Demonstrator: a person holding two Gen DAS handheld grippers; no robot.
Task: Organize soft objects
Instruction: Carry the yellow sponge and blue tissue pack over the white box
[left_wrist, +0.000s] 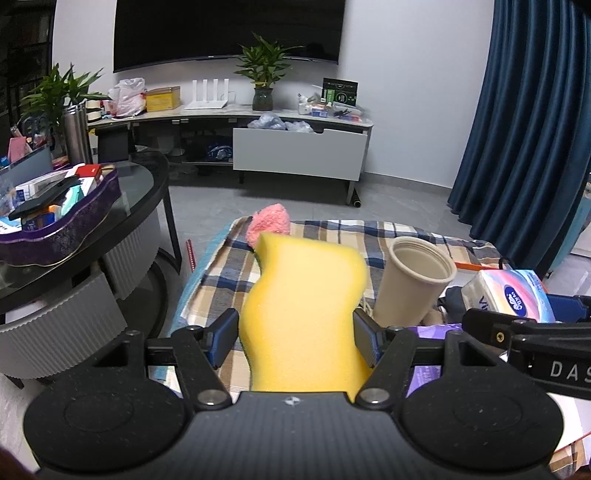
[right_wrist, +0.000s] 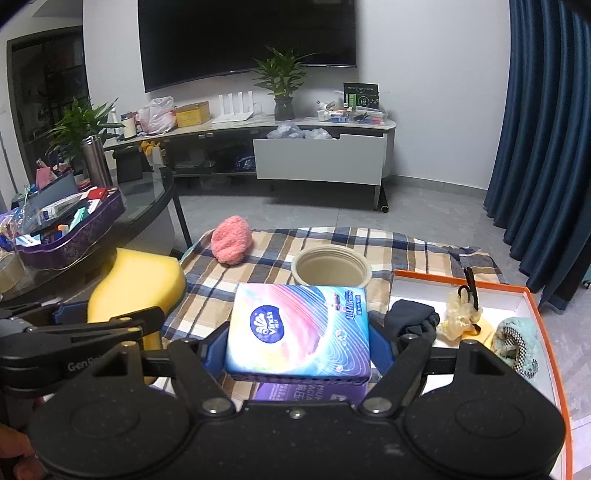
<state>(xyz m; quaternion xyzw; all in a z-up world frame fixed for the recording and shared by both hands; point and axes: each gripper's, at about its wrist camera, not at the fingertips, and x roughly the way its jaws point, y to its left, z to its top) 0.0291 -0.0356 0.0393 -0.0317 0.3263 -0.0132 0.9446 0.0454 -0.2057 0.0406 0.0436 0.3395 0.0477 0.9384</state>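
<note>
My left gripper (left_wrist: 295, 338) is shut on a yellow sponge (left_wrist: 304, 314) and holds it above the plaid cloth (left_wrist: 221, 280); the sponge also shows in the right wrist view (right_wrist: 136, 284). My right gripper (right_wrist: 297, 341) is shut on a tissue pack (right_wrist: 299, 328), which also shows in the left wrist view (left_wrist: 511, 293). A pink fluffy sock (right_wrist: 231, 240) lies at the cloth's far left. An orange-rimmed white box (right_wrist: 532, 295) at the right holds a dark cloth (right_wrist: 410, 319), a yellowish soft item (right_wrist: 460, 314) and a teal knit item (right_wrist: 517, 341).
A beige paper cup (right_wrist: 332, 267) stands mid-cloth, beyond the tissue pack. A purple pack (right_wrist: 310, 393) lies under my right gripper. A round glass table (left_wrist: 144, 184) with a cluttered purple tray (left_wrist: 74, 225) is at the left. A TV stand (right_wrist: 321, 155) is behind.
</note>
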